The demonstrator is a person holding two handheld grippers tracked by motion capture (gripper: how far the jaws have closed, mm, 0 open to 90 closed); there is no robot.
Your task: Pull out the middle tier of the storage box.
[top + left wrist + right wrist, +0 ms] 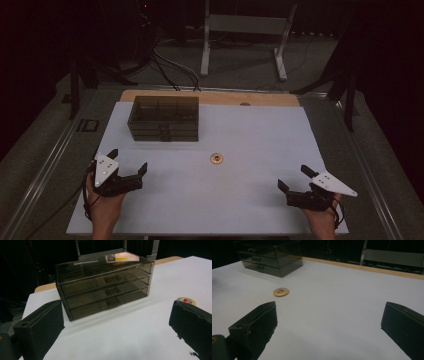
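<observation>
Both grippers sit low at the near edge of the table, each with its jaws spread wide and nothing between them. The left gripper [129,162] rests at the near left corner, angled toward the far side, so its own camera looks straight at the drawer box [105,288]. That aim makes sense if a drawer is to be pulled: the three small handles down the front face it square on. The right gripper [295,179] waits at the near right corner, turned inward toward the middle of the table, and its view runs across bare white surface to the badge [281,291]. The badge, a small round yellow disc with a red mark, lies flat and alone near the table's centre, well apart from both tools and a little in front of the box's right end. The box stands at the far left of the white sheet [260,130], all three drawers shut. My read: this is the ready stance, one hand lined up for the drawers, the other for the badge.
</observation>
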